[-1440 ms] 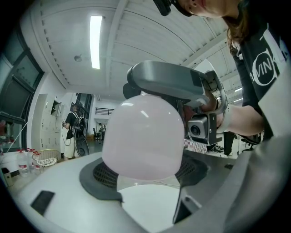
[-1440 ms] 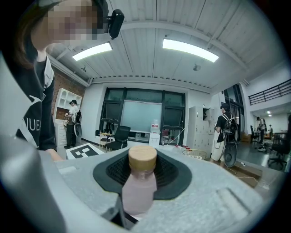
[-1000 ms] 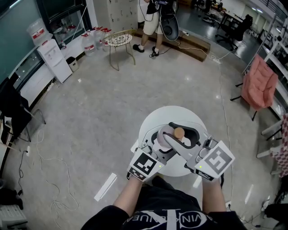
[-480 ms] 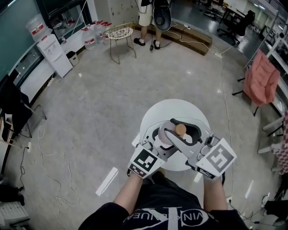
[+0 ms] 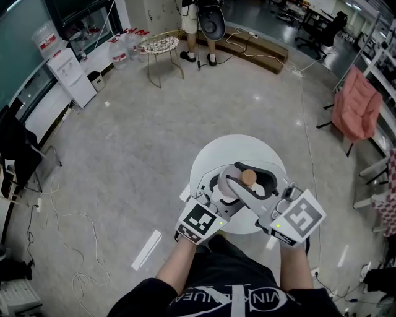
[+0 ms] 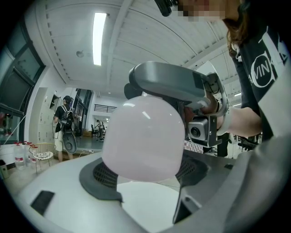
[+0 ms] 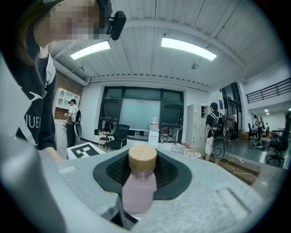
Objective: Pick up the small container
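The small container is a pale pink bottle with a round wooden cap, held upright over the round white table. My left gripper comes in from the lower left. In the left gripper view its dark pads sit against both sides of the bottle's wide body. My right gripper reaches in from the lower right, and its grey jaws close round the bottle's upper part. In the right gripper view the bottle and its cap stand against the dark pad.
A person stands at the far end of the room beside a wire-topped side table. A water dispenser is at the left wall and a pink cloth hangs at the right. Cables lie on the floor.
Both grippers and the bottle keep the same hold and place. The head view has shifted slightly, and the person at the back now stands further left.
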Tool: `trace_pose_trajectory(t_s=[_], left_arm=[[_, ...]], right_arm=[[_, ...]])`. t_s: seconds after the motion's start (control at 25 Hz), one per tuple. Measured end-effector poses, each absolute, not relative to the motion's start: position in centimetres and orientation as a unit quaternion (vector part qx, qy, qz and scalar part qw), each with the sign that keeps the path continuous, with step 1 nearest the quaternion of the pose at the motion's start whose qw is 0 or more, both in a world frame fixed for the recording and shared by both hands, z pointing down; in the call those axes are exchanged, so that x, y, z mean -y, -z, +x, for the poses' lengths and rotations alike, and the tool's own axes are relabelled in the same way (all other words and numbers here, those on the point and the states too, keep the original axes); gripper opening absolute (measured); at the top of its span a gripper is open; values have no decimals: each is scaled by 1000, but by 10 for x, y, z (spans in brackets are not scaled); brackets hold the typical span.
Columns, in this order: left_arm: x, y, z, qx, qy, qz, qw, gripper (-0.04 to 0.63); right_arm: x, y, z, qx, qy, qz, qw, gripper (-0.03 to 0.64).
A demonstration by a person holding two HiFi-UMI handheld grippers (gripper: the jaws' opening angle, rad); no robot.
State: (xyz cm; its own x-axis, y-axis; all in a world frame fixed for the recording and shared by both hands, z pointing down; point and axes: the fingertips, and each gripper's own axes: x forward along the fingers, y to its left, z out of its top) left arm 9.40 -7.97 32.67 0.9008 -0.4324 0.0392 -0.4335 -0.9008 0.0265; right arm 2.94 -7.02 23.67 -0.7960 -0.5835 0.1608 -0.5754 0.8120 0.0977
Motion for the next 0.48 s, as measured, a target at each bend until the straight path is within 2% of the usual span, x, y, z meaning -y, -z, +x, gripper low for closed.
trace_pose_trajectory(t_s=[0.48], left_arm=[[84,-330,97,221,-16,975,21,328]], right_arm=[[75,-240,33,947,20,309,92,121]])
